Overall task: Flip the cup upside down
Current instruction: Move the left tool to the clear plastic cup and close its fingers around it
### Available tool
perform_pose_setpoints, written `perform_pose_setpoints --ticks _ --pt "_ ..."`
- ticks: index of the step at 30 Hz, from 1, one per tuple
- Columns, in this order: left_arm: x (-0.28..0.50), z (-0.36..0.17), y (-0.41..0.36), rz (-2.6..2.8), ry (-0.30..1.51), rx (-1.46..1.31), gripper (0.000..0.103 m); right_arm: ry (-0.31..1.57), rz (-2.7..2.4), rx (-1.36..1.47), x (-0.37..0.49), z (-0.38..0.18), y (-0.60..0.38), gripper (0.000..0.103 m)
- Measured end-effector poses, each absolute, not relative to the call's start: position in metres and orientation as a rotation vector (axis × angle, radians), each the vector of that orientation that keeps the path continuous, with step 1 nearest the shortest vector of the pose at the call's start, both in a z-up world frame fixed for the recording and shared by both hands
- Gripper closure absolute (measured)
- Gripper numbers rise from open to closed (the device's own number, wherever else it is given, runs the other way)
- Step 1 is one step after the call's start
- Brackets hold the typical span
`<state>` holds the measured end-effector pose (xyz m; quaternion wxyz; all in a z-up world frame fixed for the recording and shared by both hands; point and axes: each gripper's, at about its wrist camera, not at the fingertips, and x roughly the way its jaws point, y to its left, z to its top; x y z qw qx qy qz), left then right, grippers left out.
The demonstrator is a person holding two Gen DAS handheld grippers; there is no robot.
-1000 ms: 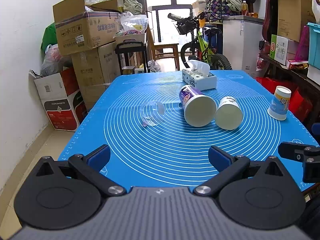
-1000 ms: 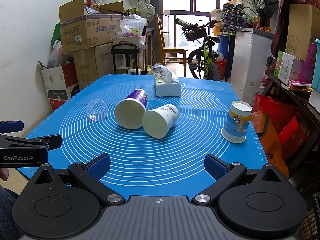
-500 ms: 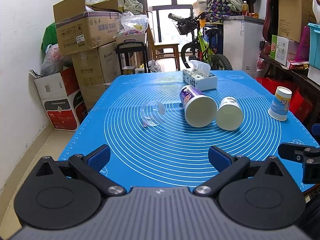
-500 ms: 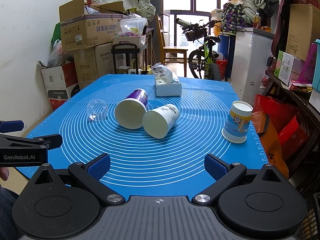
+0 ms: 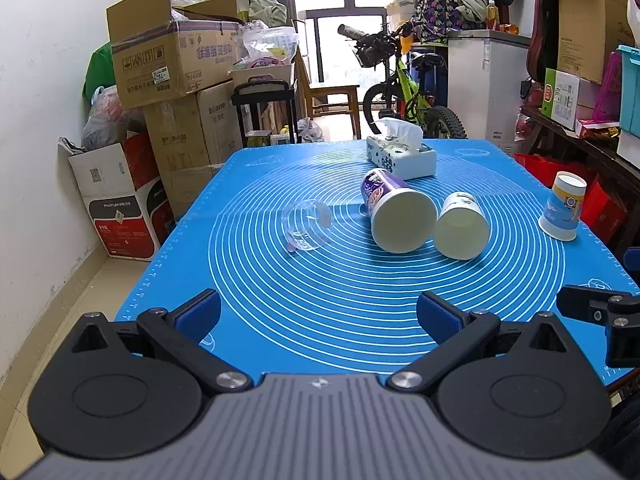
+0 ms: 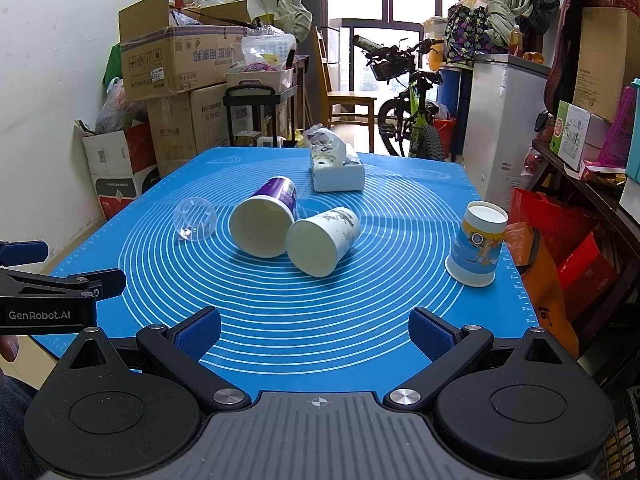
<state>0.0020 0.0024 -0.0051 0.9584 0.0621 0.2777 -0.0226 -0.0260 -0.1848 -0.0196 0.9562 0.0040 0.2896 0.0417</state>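
On the blue mat [image 5: 360, 312] [image 6: 280, 320] a clear plastic cup [image 5: 306, 225] [image 6: 195, 219], a purple paper cup [image 5: 396, 210] [image 6: 266, 220] and a white patterned paper cup [image 5: 460, 226] [image 6: 324, 240] lie on their sides, mouths toward me. A blue-and-yellow paper cup [image 5: 562, 206] [image 6: 478, 244] stands mouth down at the right edge. My left gripper [image 5: 318, 316] is open and empty at the mat's near edge. My right gripper [image 6: 316, 334] is open and empty, also at the near edge.
A tissue box [image 5: 400, 154] [image 6: 336, 168] sits at the mat's far side. Cardboard boxes [image 5: 172, 64] stack by the left wall. A bicycle [image 5: 404, 88] and white cabinet [image 5: 488, 84] stand behind. Shelves [image 6: 592, 152] with clutter line the right.
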Motion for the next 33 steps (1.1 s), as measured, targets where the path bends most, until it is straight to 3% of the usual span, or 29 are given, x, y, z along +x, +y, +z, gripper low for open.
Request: perform_pose_setpoints --ticks 16,33 --pt "0.032 0.001 0.012 -0.039 0.584 0.077 0.0 0.571 0.074 0.021 -0.002 -0.006 -0.191 0.003" --pt "0.151 -0.012 0.016 0.057 0.686 0.003 0.0 0.539 0.075 0.044 0.104 0.003 -0.191 0.004"
